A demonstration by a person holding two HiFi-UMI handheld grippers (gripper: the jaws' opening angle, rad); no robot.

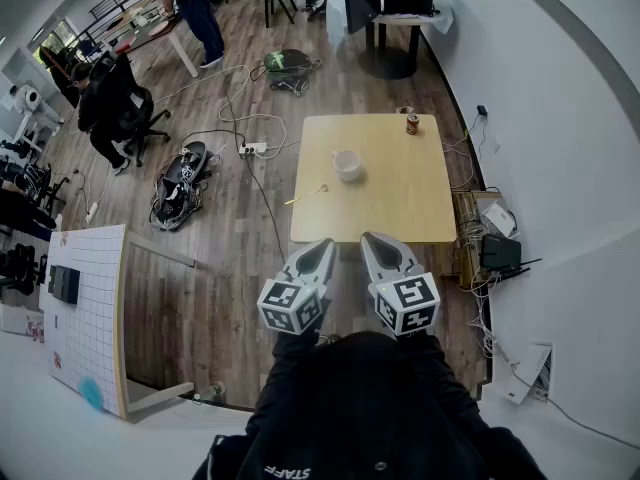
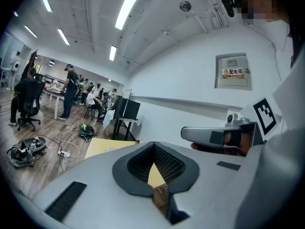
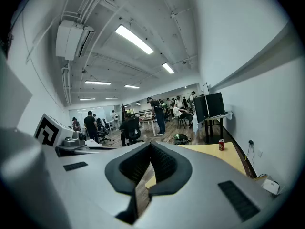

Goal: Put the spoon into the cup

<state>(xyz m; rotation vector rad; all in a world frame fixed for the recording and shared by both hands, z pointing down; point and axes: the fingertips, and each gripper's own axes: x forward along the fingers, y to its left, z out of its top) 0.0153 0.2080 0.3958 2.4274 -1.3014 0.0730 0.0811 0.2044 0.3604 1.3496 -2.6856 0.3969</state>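
A white cup stands near the middle of the light wooden table. A thin spoon lies on the table's left part, nearer to me than the cup. Both grippers hang side by side in front of my body, short of the table's near edge. The left gripper has its jaws together with nothing between them, and its tips meet in the left gripper view. The right gripper is likewise shut and empty, with its tips touching. Neither gripper view shows the cup or the spoon.
A red can stands at the table's far right corner, and it also shows as the can in the right gripper view. Cables and a power strip lie on the floor to the left. A white wall runs along the right. People stand and sit further back.
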